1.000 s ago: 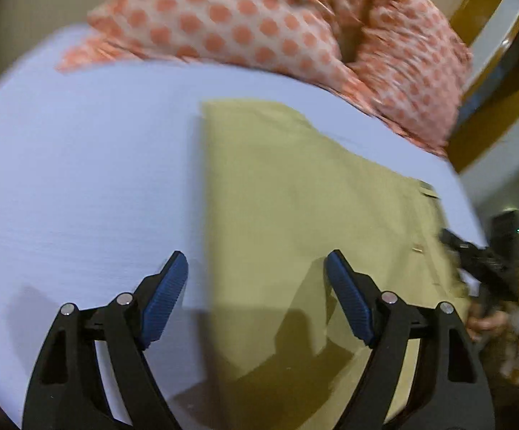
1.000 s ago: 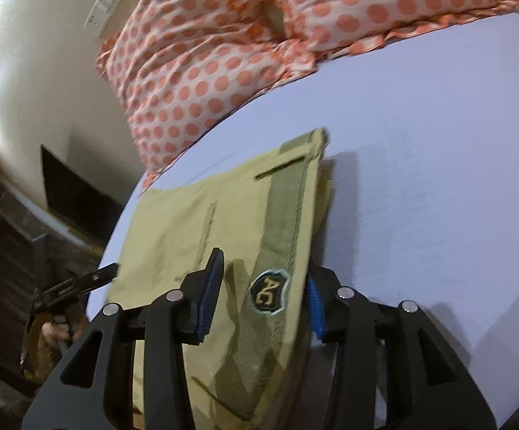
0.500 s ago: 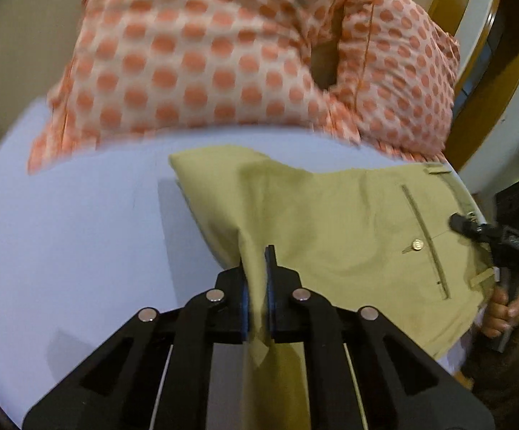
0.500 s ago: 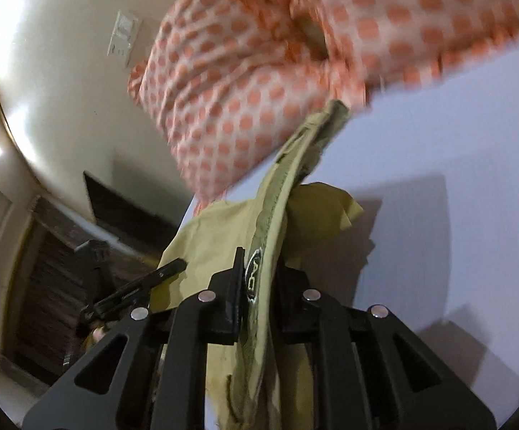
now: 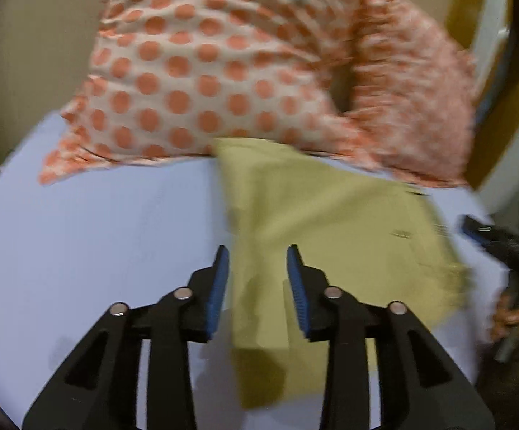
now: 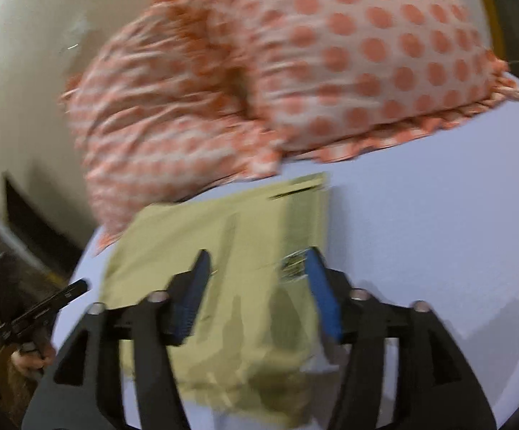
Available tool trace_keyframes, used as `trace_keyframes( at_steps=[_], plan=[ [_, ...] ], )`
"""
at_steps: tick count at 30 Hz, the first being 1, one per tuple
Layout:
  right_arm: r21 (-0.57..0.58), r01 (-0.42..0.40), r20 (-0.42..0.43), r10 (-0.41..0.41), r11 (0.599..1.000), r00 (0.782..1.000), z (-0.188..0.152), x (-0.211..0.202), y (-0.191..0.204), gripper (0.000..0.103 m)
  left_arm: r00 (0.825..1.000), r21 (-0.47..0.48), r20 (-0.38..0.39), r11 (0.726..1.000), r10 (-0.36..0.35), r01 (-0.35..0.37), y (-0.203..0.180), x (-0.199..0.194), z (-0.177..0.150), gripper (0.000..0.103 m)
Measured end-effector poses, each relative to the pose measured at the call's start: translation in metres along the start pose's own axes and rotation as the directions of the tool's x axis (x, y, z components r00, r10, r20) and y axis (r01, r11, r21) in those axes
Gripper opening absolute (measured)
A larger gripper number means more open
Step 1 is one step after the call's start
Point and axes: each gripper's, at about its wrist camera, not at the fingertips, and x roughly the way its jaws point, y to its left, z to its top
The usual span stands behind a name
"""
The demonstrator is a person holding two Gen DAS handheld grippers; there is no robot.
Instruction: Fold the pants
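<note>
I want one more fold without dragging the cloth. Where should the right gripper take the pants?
Probably the waistband edge of the pants, coming from their right side: it is a thick, straight, exposed border on the sheet, beside the open right gripper.

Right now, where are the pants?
In both wrist views the pants lie on the bed sheet, just below the polka-dot pillows, under both open grippers.

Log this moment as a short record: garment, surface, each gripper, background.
garment: khaki pants, folded, lying flat
surface: pale lilac bed sheet
left gripper: open, fingers straddling the pants' edge, gripping nothing
right gripper: open over the waistband end
background: two orange polka-dot pillows, touching the pants' far edge
image quality: motion blur in both views
</note>
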Motion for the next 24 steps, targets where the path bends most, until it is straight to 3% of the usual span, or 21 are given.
trace_keyframes(
  at_steps=[2, 4, 6, 9, 11, 12, 14, 17, 24],
  plan=[
    [-0.039, -0.013, -0.051, 0.011, 0.999, 0.999, -0.009, 0.008, 0.015, 0.067, 0.996, 0.012, -0.049, 0.997, -0.072, 0.072, -0.015, 0.007, -0.009, 0.049],
    [-0.047, 0.013, -0.125, -0.019, 0.999, 0.992, -0.019, 0.026, 0.021, 0.076, 0.989, 0.006, -0.114, 0.995, -0.095, 0.096, -0.025, 0.026, -0.016, 0.053],
    [-0.049, 0.062, -0.163, -0.069, 0.997, 0.984, -0.025, 0.042, 0.023, 0.077, 0.980, -0.008, -0.187, 0.998, -0.067, 0.067, -0.030, 0.051, -0.025, 0.053],
    [-0.075, 0.143, -0.157, -0.154, 0.987, 0.976, -0.029, 0.031, 0.030, 0.080, 0.987, 0.040, -0.158, 0.999, 0.000, 0.006, -0.041, 0.049, -0.032, 0.056],
    [-0.093, 0.220, -0.109, -0.230, 0.971, 0.967, -0.037, 0.009, 0.037, 0.091, 0.990, 0.057, -0.143, 0.998, 0.018, -0.010, -0.047, 0.033, -0.041, 0.076],
    [-0.100, 0.237, -0.086, -0.246, 0.966, 0.965, -0.045, -0.004, 0.041, 0.102, 0.991, 0.069, -0.129, 0.997, 0.033, -0.024, -0.050, 0.020, -0.051, 0.081],
    [-0.118, 0.243, -0.026, -0.248, 0.963, 0.968, -0.066, -0.031, 0.053, 0.102, 0.992, 0.085, -0.107, 0.994, 0.070, -0.061, -0.053, 0.001, -0.068, 0.096],
    [-0.178, 0.244, -0.018, -0.251, 0.953, 0.968, -0.094, -0.042, 0.069, 0.102, 0.985, 0.093, -0.105, 0.987, 0.140, -0.130, -0.055, -0.023, -0.099, 0.098],
    [-0.265, 0.345, -0.088, -0.379, 0.900, 0.921, -0.134, -0.014, 0.087, 0.102, 0.975, 0.060, -0.139, 0.985, 0.170, -0.163, -0.051, -0.019, -0.124, 0.100]
  ],
)
